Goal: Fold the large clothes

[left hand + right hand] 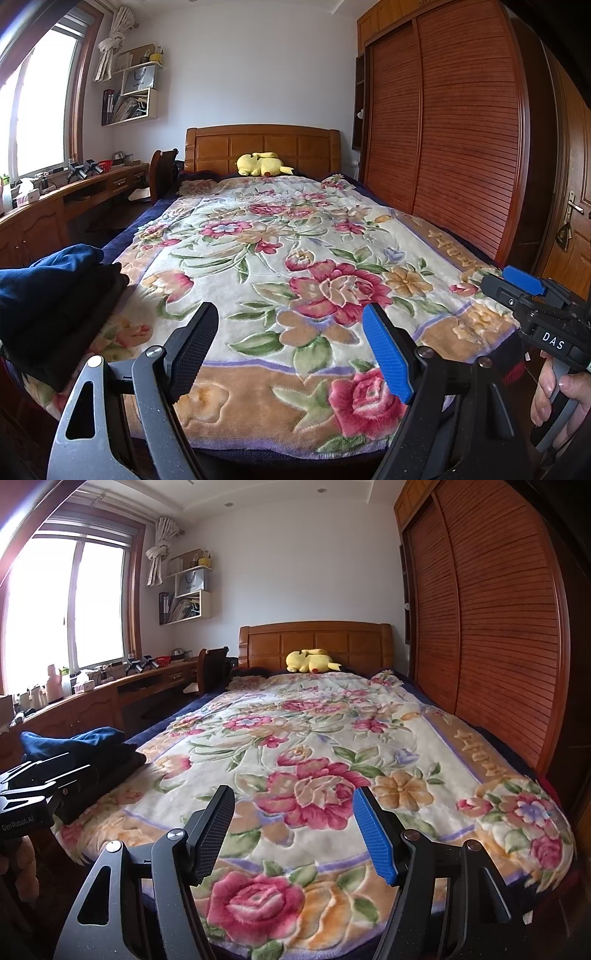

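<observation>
Left wrist view has our left gripper (291,347) hanging over the foot of the floral blanket (295,236) with fingers spread wide and nothing between them. Our right gripper (293,834) is spread and empty too, and the folded dark clothes (55,295) sit stacked at the bed's left edge.

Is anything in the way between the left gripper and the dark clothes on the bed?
Nothing visible. The clothes lie left of the open left gripper, with only floral blanket between.
</observation>
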### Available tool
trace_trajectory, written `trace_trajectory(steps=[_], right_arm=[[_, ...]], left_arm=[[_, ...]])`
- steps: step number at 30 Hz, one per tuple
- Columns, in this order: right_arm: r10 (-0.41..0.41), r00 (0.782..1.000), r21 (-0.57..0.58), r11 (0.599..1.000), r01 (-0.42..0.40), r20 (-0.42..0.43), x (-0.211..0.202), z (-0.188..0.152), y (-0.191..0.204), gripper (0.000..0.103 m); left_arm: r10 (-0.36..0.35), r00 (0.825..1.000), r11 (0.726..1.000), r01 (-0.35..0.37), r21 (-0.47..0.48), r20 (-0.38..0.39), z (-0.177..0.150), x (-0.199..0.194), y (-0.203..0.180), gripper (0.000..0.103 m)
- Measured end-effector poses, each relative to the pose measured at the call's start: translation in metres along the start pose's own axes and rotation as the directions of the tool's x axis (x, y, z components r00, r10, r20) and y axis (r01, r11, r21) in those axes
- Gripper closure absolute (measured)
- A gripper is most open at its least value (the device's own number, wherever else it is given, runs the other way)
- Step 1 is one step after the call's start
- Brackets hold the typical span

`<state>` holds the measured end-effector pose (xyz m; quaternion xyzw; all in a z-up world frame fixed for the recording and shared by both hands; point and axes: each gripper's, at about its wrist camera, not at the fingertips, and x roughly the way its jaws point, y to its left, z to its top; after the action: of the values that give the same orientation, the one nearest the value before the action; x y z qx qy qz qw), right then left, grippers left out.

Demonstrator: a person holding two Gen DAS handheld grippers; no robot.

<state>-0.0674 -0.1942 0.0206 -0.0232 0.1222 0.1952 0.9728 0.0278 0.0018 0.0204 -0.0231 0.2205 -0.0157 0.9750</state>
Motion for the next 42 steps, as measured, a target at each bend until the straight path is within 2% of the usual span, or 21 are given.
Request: trace_trajectory(steps=[42], right_arm=[[0.010,1.000,-0.002,1.000,-0.010,0.005,0.0013,-0.0009,-0.0078,0.034]], left_arm=[[-0.003,1.000,1.000,0.003,-0.003,0.009,0.0012,0.0011,-0.0001,0.022]])
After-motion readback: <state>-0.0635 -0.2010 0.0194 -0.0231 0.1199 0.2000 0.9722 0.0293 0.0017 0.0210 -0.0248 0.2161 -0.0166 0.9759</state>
